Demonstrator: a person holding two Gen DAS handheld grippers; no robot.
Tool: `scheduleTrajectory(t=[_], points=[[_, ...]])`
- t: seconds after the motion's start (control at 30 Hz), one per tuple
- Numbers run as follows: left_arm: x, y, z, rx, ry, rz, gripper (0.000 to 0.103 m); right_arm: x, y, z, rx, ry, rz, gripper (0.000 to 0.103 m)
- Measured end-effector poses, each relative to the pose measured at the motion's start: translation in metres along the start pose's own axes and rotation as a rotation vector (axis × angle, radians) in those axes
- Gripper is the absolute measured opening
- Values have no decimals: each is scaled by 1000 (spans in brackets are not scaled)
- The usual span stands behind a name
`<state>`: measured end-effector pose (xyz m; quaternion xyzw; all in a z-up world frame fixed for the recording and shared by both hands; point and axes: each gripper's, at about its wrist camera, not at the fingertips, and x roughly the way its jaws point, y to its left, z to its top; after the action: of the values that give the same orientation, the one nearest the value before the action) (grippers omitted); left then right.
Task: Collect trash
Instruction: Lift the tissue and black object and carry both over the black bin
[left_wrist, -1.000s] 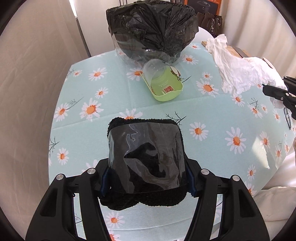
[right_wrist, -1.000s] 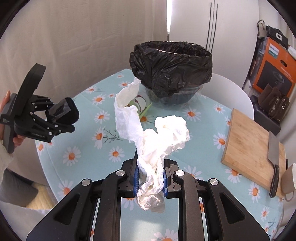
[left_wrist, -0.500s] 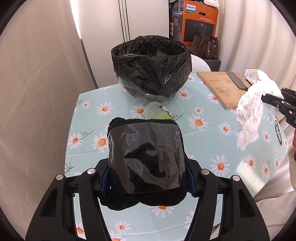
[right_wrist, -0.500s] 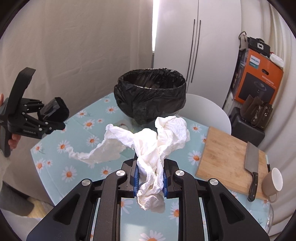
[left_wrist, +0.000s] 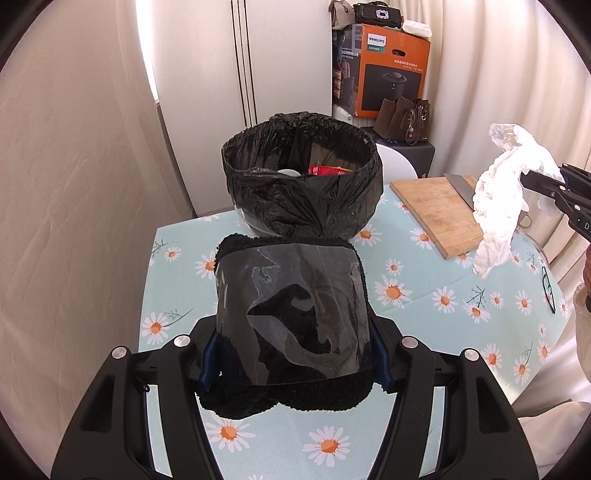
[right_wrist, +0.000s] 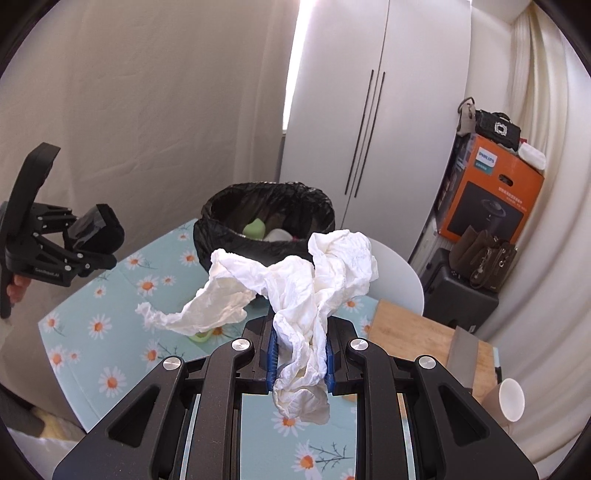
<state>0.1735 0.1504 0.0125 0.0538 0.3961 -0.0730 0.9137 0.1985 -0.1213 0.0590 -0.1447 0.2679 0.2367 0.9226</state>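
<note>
My left gripper (left_wrist: 291, 354) is shut on a black fuzzy item wrapped in clear plastic (left_wrist: 291, 314), held above the daisy tablecloth (left_wrist: 424, 295) in front of the bin. The bin (left_wrist: 301, 184) has a black bag liner and holds some trash. My right gripper (right_wrist: 299, 356) is shut on a crumpled white paper towel (right_wrist: 306, 280), held in the air to the right of the bin (right_wrist: 264, 221). The towel (left_wrist: 506, 192) also shows at the right of the left wrist view. The left gripper with its black item (right_wrist: 98, 229) shows at the left of the right wrist view.
A wooden cutting board (left_wrist: 436, 214) with a cleaver (right_wrist: 463, 354) lies at the table's right. A cup (right_wrist: 508, 404) stands by it. A green container (right_wrist: 201, 336) sits on the table under the towel. A white chair (right_wrist: 397, 280), an orange box (right_wrist: 487, 188) and a brown bag (right_wrist: 487, 258) stand behind.
Both grippers have risen with their loads and now look down into the bin. The hanging towel end has swung to the left.
</note>
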Motion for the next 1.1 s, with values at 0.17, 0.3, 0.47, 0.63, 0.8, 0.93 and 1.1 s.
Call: scheduleTrajectory(t=[0.17,0.3,0.47,0.63,0.8,0.93,1.1], points=[[1,11,25,21,-28,-10,63,5,-2,26,7,-38,-33,17],[6,18,48,45,-42,-29,63,15,-9,44,29,-52,-78,17],[18,28,76,72,-58,-64,63,30,-18,64,50,-57,-133,17],[37,34,102,126,-48,-99,63,50,-27,79,85,-42,-172,17],[58,39,128,161,-47,-161,63,75,-32,93,105,-21,-209,17],[75,38,146,203,-50,-210,63,95,-33,103,108,-3,-227,17],[104,30,162,274,-28,-277,63,119,-34,115,117,23,-251,17]])
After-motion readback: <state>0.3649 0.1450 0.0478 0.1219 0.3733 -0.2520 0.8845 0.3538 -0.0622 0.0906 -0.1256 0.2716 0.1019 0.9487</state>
